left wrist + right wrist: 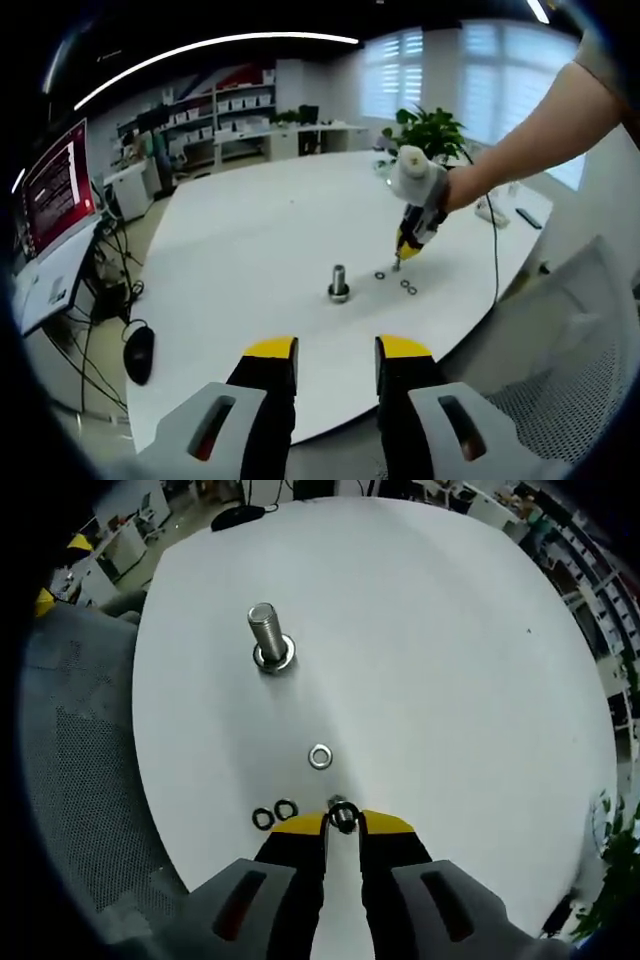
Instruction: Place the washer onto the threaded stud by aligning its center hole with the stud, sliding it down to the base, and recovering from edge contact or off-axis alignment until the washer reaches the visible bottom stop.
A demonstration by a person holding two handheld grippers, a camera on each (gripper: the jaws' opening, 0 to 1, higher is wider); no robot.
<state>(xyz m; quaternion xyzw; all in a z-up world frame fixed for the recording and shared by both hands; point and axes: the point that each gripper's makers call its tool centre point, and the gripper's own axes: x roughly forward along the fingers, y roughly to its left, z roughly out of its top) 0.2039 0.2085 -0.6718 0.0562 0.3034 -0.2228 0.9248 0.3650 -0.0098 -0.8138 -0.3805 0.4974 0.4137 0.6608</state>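
A threaded stud [263, 632] stands upright mid-table on the white table [450, 680], a washer already at its base. The right gripper [343, 821] pinches a dark washer [343, 816] between nearly closed jaws — three loose washers [320, 756] lie close by, toward the table's near edge. The left gripper [336, 352] hangs off that edge, jaws parted and empty.

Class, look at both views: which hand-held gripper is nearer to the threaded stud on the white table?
Right. The right hand-held gripper is down at the table by the loose washers, just beside the threaded stud. The left hand-held gripper hangs back near the table edge.
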